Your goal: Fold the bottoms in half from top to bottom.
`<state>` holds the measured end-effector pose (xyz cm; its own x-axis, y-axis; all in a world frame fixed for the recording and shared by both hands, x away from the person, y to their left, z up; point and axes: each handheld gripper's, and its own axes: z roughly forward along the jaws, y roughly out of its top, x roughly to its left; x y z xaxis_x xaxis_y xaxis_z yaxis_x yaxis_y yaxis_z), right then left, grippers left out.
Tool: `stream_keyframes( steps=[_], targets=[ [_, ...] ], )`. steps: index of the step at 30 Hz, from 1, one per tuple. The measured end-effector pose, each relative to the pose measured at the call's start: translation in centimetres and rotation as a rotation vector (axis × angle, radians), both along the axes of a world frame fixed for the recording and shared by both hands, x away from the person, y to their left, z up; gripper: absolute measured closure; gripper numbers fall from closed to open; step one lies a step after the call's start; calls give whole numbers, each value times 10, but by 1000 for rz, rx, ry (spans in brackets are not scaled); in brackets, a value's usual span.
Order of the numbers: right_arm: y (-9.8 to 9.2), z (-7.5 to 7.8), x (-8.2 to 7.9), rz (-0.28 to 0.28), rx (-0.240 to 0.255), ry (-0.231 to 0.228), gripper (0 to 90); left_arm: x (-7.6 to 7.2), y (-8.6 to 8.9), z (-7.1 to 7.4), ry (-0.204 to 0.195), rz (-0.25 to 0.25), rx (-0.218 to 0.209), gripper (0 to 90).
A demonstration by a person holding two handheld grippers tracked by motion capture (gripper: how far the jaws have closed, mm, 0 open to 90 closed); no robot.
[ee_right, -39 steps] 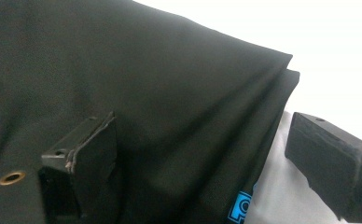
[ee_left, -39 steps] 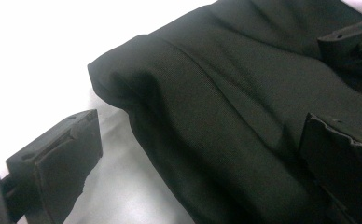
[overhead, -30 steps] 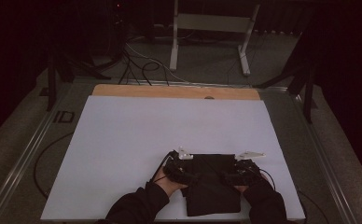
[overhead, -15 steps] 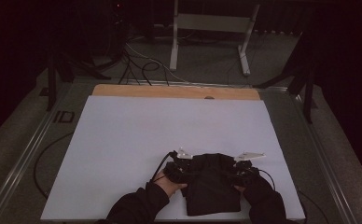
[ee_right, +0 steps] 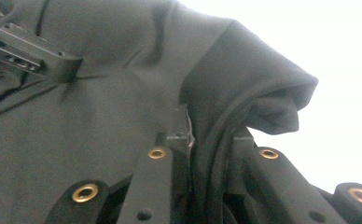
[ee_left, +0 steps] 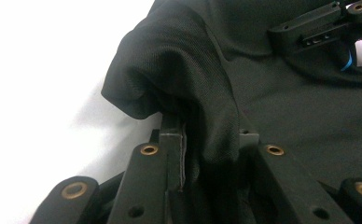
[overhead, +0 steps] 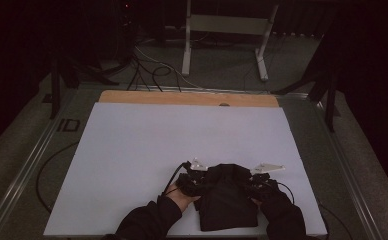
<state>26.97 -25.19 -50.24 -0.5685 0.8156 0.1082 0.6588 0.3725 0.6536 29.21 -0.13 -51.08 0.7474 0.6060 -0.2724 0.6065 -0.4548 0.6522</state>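
Observation:
A black folded garment [overhead: 228,197] lies on the white tabletop [overhead: 147,150] near its front edge. My left gripper [overhead: 197,181] is shut on the garment's left edge, and my right gripper [overhead: 254,182] is shut on its right edge. In the left gripper view a bunched fold of the black cloth [ee_left: 184,79] is pinched in my left gripper [ee_left: 207,135], with the other gripper's jaw across the top right. In the right gripper view the cloth [ee_right: 244,79] hangs over my right gripper [ee_right: 209,135], which is clamped on its layers.
A wooden strip [overhead: 187,98] runs along the table's far edge. Cables [overhead: 152,67] and a white metal stand [overhead: 227,30] sit on the floor beyond. A dark cable [overhead: 47,170] loops off the table's left side. Metal rails frame both sides.
Both grippers have moved slightly toward the front edge with the garment's far part, and the fold now lies further over the near part.

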Motion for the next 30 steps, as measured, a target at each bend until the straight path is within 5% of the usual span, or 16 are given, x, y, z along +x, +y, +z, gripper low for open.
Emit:
stream_keyframes(
  steps=[30],
  targets=[
    [-6,41,-7,4,52,-130,783,-1,4,47,-94,-29,-67,747]
  ],
)
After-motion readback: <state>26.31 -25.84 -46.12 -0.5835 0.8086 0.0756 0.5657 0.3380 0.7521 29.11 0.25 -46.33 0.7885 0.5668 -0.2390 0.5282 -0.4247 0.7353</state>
